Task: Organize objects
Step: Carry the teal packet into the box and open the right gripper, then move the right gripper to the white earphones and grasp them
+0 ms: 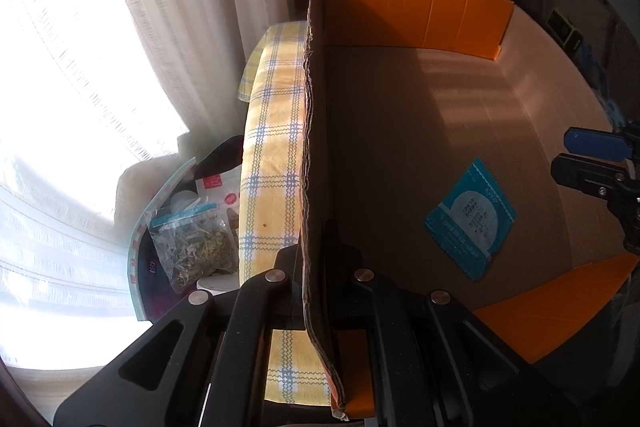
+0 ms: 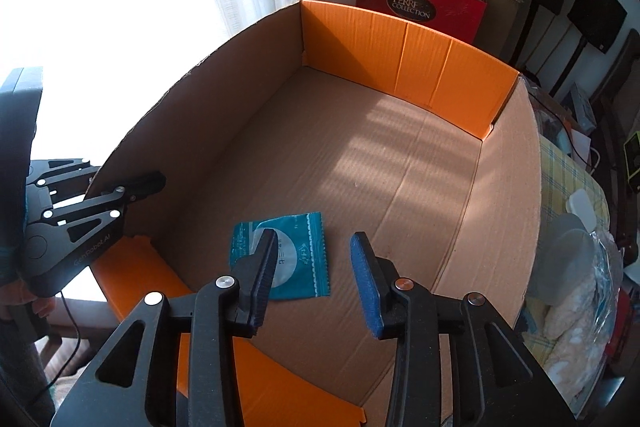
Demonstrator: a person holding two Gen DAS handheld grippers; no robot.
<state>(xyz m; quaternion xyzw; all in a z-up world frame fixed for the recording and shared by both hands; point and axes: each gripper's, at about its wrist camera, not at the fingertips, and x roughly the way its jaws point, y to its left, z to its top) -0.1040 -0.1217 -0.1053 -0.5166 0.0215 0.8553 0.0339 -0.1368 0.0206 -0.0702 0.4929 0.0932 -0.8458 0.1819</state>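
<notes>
From the left wrist camera, the left tongs [image 1: 316, 279] are clamped tight on the left wall of the cardboard box [image 1: 316, 115] — one finger outside, one inside, the corrugated edge running up between them. The box stands on a tabletop covered by a yellow checked cloth [image 1: 272, 147]. On the box floor, toward the right side, lies a flat teal packet [image 1: 470, 217] with a pale round label. Above it at the right edge of the view hang the right tongs [image 1: 588, 157], their blue-padded finger clear of the packet. Beyond the cloth's left edge sits a clear bag of dried herbs [image 1: 196, 247] among other packets, with pale curtains [image 1: 180, 7] behind.

From the right wrist camera, the right tongs [image 2: 314, 283] stand partly apart with nothing between the pads — the packet [image 2: 294, 255] lies flat on the box floor [image 2: 400, 167] just beyond and below them, the left finger overlapping it in the view. The left tongs [image 2: 136, 187] grip the box's wall at the left. The orange end flaps [image 2: 400, 59] stand up at the far end. Behind the box are red gift boxes [image 2: 420, 3].
</notes>
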